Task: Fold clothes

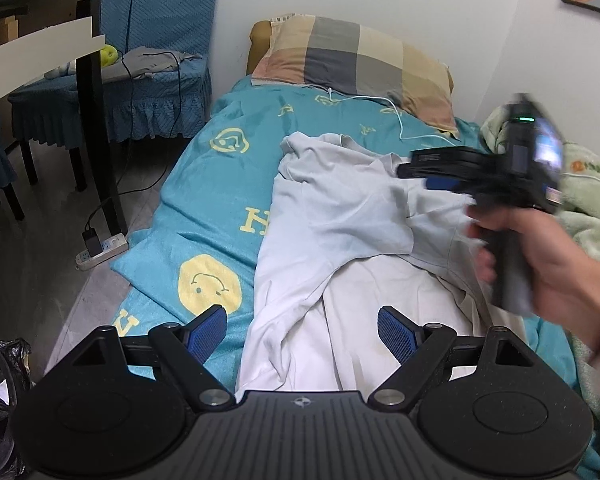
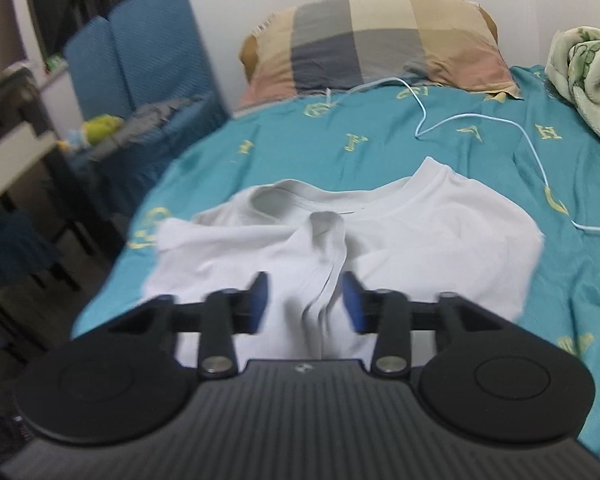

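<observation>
Here, left wrist view: the pale grey cotton T-shirt [image 1: 340, 216] lies rumpled on the teal patterned bedsheet [image 1: 204, 184], its long axis running away toward the checked pillow [image 1: 352, 60]. The left gripper [image 1: 302, 330] hovers over the hem, fingers spread, empty. The right gripper [image 1: 428, 170], in a hand [image 1: 548, 256], is blurred over the right sleeve.

Right wrist view: the collar [image 2: 380, 200] shows, a sleeve folded inward; the fingers stand apart, straddling a ridge of cloth.

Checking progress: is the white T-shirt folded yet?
Partly. The white T-shirt lies on the bed, one side bunched across its middle, not a neat fold.
</observation>
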A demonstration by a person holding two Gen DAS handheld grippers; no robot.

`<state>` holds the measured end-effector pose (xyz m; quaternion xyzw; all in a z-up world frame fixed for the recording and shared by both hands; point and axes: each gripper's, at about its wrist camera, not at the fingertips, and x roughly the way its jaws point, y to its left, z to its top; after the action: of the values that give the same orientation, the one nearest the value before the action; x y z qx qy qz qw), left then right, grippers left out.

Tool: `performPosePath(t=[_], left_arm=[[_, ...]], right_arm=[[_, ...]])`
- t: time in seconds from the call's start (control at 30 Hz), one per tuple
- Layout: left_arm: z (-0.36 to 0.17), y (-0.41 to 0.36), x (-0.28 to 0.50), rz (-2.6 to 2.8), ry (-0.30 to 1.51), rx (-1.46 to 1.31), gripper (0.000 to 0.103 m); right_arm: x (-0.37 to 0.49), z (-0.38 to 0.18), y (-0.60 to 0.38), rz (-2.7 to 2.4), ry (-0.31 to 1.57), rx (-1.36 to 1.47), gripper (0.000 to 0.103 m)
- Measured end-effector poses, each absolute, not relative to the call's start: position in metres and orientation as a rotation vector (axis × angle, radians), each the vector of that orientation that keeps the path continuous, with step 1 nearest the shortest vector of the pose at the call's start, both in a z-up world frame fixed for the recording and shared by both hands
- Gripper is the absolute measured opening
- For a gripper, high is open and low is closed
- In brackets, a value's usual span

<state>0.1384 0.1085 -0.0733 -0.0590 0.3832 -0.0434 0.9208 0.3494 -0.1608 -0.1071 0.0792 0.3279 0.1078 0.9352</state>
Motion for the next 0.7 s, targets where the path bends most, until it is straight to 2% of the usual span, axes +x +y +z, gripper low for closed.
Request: performPosePath(t=[0.07,0.27,0.5,0.7], left_arm=[[-0.072,0.107,0.137,-0.090,0.785,-0.110,0.085],[-0.067,0.106,0.127,-0.091,0.772,-0.091,0.085],[-0.060,0.102,0.116,-0.102,0.795,-0.105,0.085],[-0.060,0.106,0.117,-0.096,0.948,-0.118,0.084]], right_arm=[[0.315,-0.096,-0.169,0.237,0.667,0.163,0.056],[0.214,-0.063,-0.195,0.285,0.658,0.168,0.056],[0.113,-0.052,-0.216,0.248,0.729,0.174,0.056],[0.071,-0.060,-0.246,0.231,0.753,0.316,0.056]])
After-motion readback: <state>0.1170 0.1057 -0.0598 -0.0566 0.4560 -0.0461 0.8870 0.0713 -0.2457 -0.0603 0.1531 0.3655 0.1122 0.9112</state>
